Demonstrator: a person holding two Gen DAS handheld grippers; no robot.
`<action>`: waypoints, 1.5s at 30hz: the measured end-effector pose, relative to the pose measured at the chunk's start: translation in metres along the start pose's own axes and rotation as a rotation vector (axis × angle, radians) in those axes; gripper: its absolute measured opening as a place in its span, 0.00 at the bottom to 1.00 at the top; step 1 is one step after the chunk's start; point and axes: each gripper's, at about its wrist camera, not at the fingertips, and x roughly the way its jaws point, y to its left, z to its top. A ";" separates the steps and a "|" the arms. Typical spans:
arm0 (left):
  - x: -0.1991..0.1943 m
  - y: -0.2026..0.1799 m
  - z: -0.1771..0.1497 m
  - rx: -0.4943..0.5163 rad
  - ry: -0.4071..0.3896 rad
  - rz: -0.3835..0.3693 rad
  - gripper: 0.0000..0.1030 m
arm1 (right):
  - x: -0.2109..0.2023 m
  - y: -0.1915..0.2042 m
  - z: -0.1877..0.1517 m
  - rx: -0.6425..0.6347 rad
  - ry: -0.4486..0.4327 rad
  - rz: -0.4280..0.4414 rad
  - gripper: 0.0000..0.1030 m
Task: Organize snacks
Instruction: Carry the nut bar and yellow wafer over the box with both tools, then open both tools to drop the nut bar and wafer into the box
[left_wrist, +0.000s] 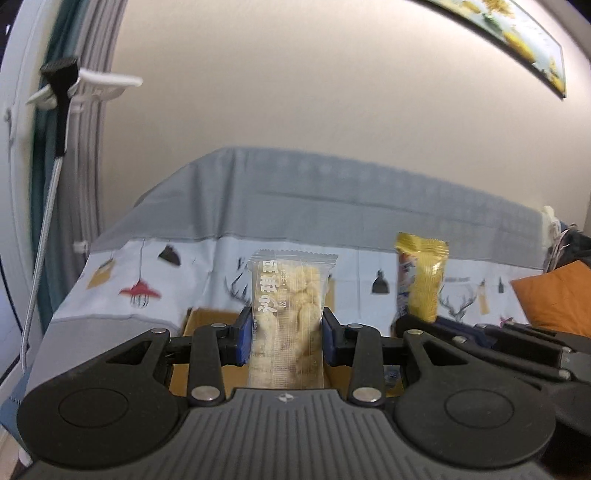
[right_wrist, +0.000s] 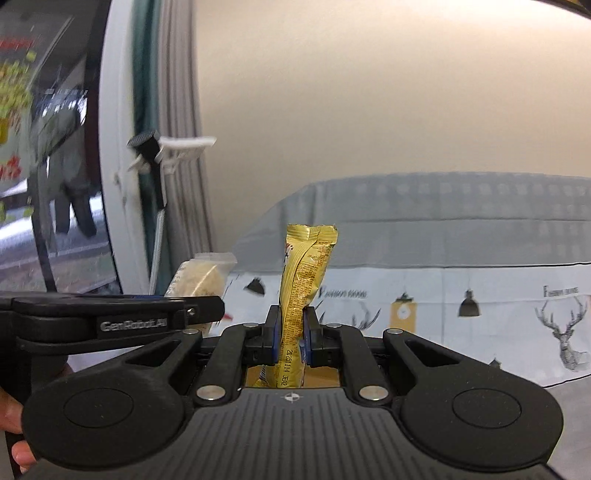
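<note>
Black ribbed tongs (left_wrist: 286, 325), blue pads (left_wrist: 243, 341), silver rivets, white "GenRobot.AI" lettering

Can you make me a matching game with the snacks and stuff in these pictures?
Things:
1. clear plastic packet of pale puffed snacks
2. yellow foil snack packet
3. orange cushion
4. brown cardboard box

Places:
A. far right edge, left camera
B. in the right claw
C. below the claws
D. in the left claw

Pairs: 1-D, 2-B, 3-A, 4-C
</note>
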 end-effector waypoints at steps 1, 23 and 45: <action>0.005 0.004 -0.004 -0.005 0.011 -0.003 0.40 | 0.005 0.006 -0.005 -0.008 0.016 0.012 0.12; 0.133 0.105 -0.105 -0.096 0.292 0.150 0.40 | 0.128 0.015 -0.116 0.055 0.393 0.004 0.12; 0.086 0.033 -0.071 -0.003 0.236 0.128 1.00 | 0.069 -0.054 -0.103 0.275 0.290 0.082 1.00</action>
